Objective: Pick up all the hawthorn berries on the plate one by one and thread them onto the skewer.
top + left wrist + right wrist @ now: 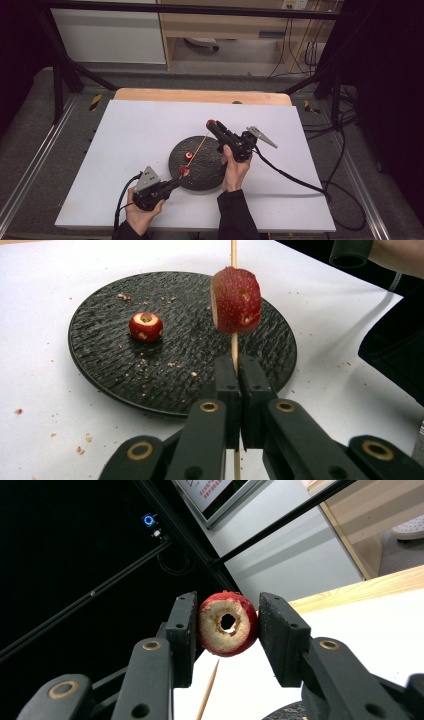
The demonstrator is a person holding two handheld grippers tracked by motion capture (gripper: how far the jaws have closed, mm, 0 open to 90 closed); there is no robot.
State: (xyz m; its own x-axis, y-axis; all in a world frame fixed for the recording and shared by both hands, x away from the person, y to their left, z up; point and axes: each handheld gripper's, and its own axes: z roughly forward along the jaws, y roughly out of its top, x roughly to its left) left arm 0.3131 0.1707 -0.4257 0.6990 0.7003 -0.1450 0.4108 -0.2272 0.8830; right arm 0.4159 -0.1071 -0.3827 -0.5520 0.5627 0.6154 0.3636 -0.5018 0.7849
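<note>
At the lower left of the high view, the left tongs [172,184] were clenched on a thin wooden skewer [233,347], pads pressed together around it. A red cored fruit slice [236,300] sat threaded on the skewer just above the pads, over the round black textured plate [105,375] on the white desk [130,130]. Another small red cored fruit piece [146,326] lay on the plate's left part. Farther up, the right tongs [227,632] gripped a red ring-shaped fruit slice [228,623], parted only by its width, at the skewer's tip.
</note>
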